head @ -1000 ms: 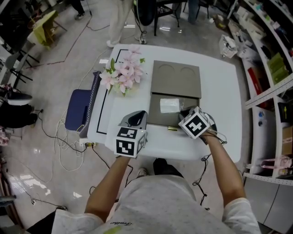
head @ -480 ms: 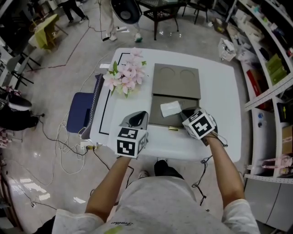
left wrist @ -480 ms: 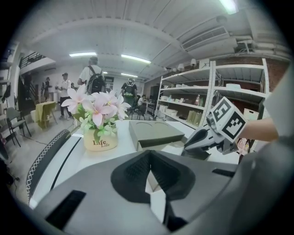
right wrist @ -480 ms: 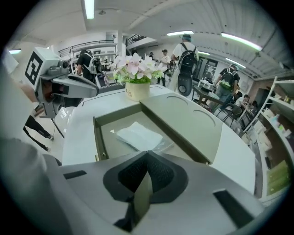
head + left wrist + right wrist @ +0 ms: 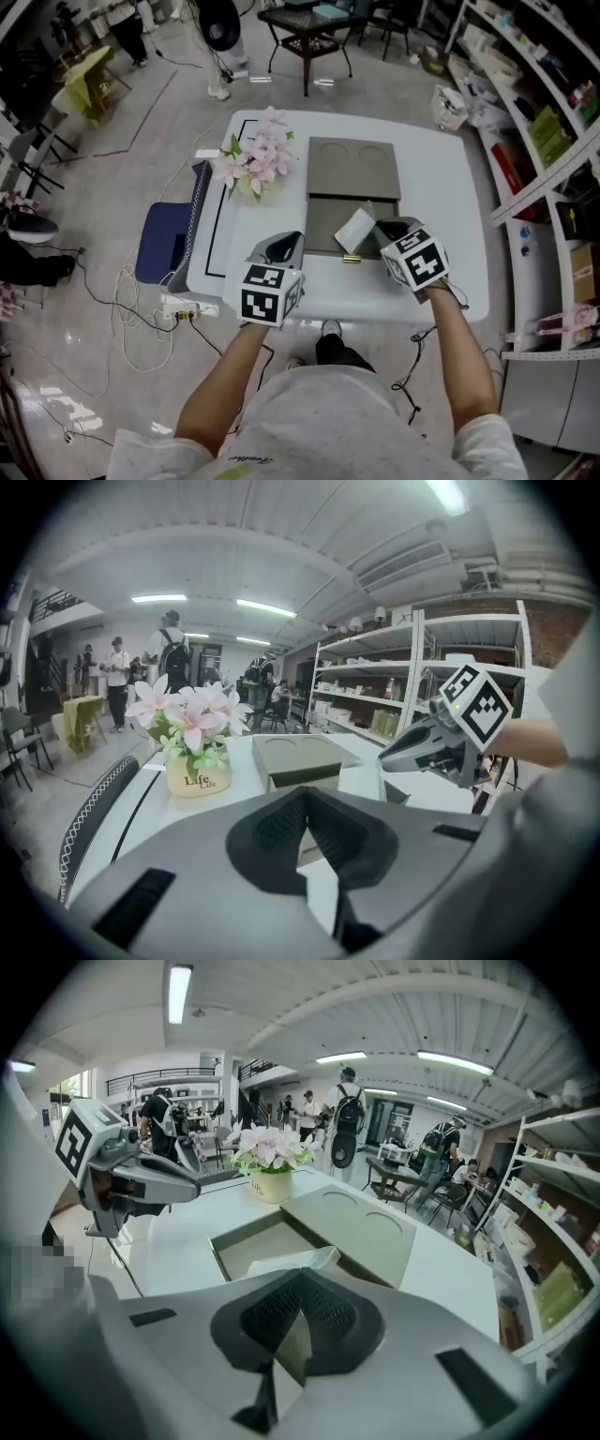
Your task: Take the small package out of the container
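Where your right tool [image 5: 298, 1277] fills the lower centre of its own view, its jaws are clenched on the near edge of the small package [image 5: 356, 228]. The package stands tilted over the right part of the open container [image 5: 323, 230]. Your left tool [image 5: 305, 797] is clamped shut on nothing, just left of the container's near corner. The flat lid [image 5: 353, 169] lies beyond on the white table [image 5: 450, 206], with the potted flowers [image 5: 255, 157] towards the upper left

Pale package [image 5: 356, 228] tilted above open container [image 5: 323, 234]
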{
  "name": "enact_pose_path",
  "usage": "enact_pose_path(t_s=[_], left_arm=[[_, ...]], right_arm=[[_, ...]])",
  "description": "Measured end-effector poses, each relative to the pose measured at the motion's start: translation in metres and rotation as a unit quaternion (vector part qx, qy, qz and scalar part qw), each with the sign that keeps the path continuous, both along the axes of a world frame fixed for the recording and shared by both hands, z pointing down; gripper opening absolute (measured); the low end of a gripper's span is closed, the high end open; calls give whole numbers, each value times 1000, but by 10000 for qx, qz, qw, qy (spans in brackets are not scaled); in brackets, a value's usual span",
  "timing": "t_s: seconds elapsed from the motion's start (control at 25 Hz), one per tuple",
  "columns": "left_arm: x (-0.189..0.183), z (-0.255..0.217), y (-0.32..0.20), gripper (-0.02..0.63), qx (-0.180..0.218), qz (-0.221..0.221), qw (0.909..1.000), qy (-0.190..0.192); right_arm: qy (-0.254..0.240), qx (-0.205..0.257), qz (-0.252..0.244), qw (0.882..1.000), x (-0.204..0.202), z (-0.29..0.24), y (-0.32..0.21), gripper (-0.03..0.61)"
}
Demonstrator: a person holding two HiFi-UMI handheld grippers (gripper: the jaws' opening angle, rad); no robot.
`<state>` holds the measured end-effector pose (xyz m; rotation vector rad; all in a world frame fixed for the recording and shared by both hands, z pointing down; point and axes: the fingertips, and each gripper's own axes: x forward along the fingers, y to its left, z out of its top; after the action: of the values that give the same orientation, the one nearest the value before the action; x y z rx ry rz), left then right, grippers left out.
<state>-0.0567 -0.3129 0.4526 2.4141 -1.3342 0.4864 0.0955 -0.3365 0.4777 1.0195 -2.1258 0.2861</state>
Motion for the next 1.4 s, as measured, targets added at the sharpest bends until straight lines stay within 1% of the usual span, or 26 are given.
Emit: enact_pose_path(t_s=[0.24, 0.56, 0.76, 0.96, 1.24, 1.4], left_arm=[[0, -10, 15, 5, 135, 138, 9998, 59], [-3, -21, 39, 5, 259, 311, 9992, 44], [-10, -26, 50, 5, 338, 349, 9988, 19], [-10, -32, 64, 5, 405, 442, 9982, 42], [-10, -32, 81, 5, 378, 571, 9976, 54], [-10, -33, 84, 5, 401, 588, 9974, 83]], right_arm=[[-154, 352, 229, 9990, -1, -26, 22, 6], [-660, 639, 663, 9936, 0, -53, 57, 6], [-933, 834, 872, 9883, -6, -66, 80, 6], [-1241, 1023, 1095, 9809, -9, -80, 104, 6], [-1636, 1135, 1435, 9694, -13, -84, 127, 6], [-1671, 1159, 1506, 9675, -15, -82, 134, 6]])
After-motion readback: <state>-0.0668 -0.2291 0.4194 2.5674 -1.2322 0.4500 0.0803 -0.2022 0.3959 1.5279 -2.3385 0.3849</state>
